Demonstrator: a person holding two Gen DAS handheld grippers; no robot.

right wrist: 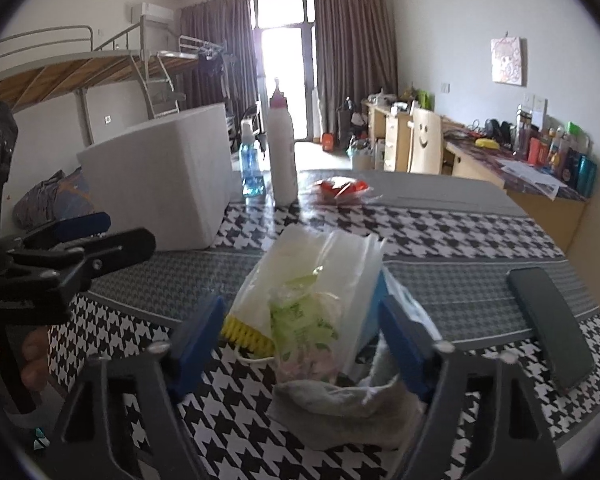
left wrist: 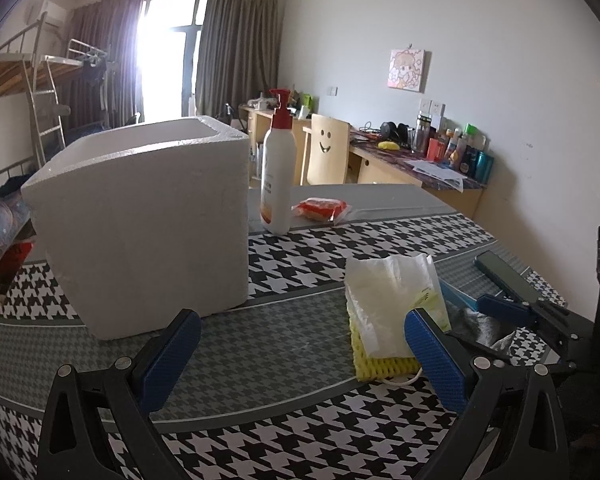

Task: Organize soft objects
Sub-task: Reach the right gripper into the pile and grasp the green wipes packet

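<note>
A white foam box [left wrist: 148, 220] stands on the houndstooth table [left wrist: 300, 420], also in the right wrist view [right wrist: 160, 184]. A pile of soft things lies to its right: a white tissue pack [left wrist: 392, 296] on a yellow sponge [left wrist: 380, 364], with a grey cloth [right wrist: 340, 400] in front. My left gripper [left wrist: 300, 344] is open and empty, left of the pile. My right gripper [right wrist: 300, 332] is open, its fingers either side of the tissue pack [right wrist: 316, 304] and cloth.
A white pump bottle [left wrist: 278, 172] and a red packet [left wrist: 320, 208] stand behind the box. A blue spray bottle [right wrist: 252, 164] is beside them. A dark phone [right wrist: 548, 320] lies at the right. Desks and a bunk bed are beyond.
</note>
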